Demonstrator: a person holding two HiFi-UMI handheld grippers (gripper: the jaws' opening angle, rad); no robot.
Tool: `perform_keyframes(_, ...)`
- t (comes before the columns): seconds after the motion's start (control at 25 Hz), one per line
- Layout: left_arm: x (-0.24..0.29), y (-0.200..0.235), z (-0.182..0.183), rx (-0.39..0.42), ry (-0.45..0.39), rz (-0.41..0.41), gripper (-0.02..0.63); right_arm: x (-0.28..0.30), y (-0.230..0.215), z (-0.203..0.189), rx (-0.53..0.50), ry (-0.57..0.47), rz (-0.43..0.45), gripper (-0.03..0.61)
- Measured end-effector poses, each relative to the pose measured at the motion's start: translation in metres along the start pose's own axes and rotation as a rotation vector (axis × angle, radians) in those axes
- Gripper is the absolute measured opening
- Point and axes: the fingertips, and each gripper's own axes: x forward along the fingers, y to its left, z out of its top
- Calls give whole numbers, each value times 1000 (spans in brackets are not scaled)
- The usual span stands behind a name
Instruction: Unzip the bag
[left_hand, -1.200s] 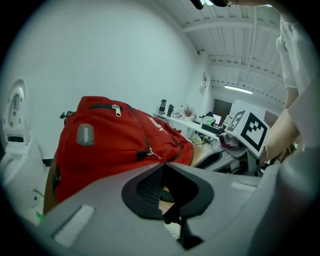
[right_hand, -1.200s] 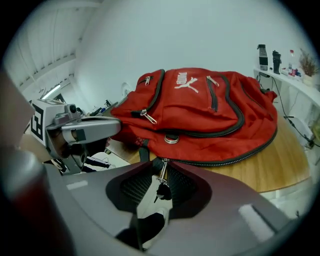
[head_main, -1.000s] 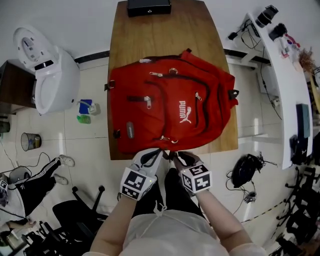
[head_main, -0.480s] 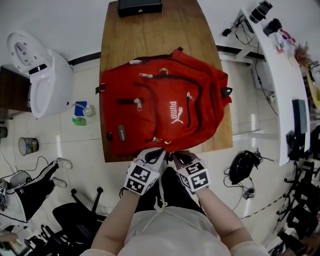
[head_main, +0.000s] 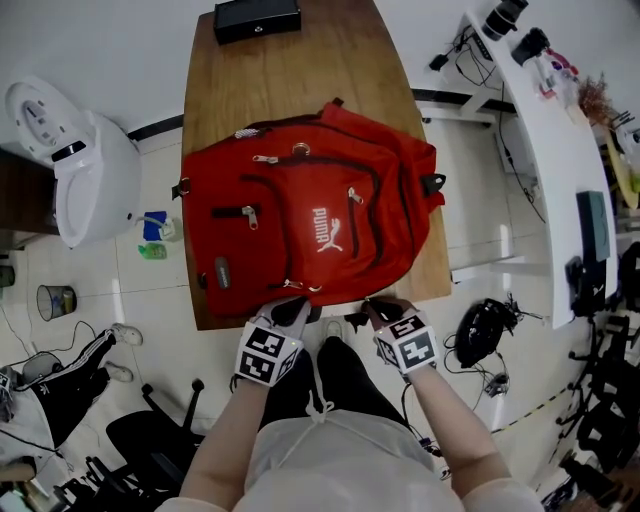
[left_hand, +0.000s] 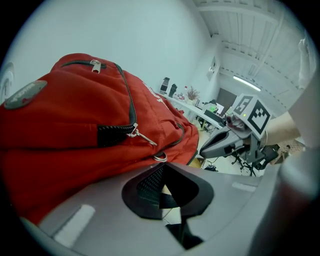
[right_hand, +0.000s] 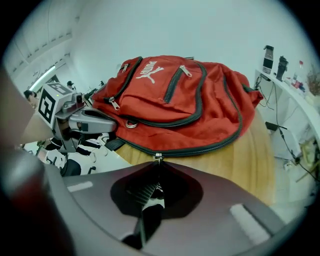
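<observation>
A red backpack (head_main: 300, 220) lies flat on the wooden table (head_main: 290, 70), its base toward me. My left gripper (head_main: 291, 308) is at the bag's near edge, shut on the fabric right by a small metal ring (left_hand: 160, 157). My right gripper (head_main: 373, 304) is further right along the same edge. In the right gripper view it (right_hand: 158, 163) is shut on the pull of the zipper slider (right_hand: 158, 157) of the dark main zipper (right_hand: 220, 142). The left gripper (right_hand: 116, 127) shows there at the left, and the right gripper (left_hand: 204, 150) shows in the left gripper view.
A black box (head_main: 256, 18) sits at the table's far end. A white appliance (head_main: 70, 160) stands on the floor to the left, and a white desk (head_main: 550, 130) with gear runs along the right. A black chair (head_main: 150, 430) and cables lie near my legs.
The two grippers were side by side at the bag's near edge. The right one has slid to the right with the pull, away from the left one, which has stayed put.
</observation>
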Motion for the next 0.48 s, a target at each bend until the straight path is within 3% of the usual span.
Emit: perform_keyframes(0.48, 4, 5, -5, 17, 64, 75, 8, -35, -90, 8, -68, 18, -115, 11)
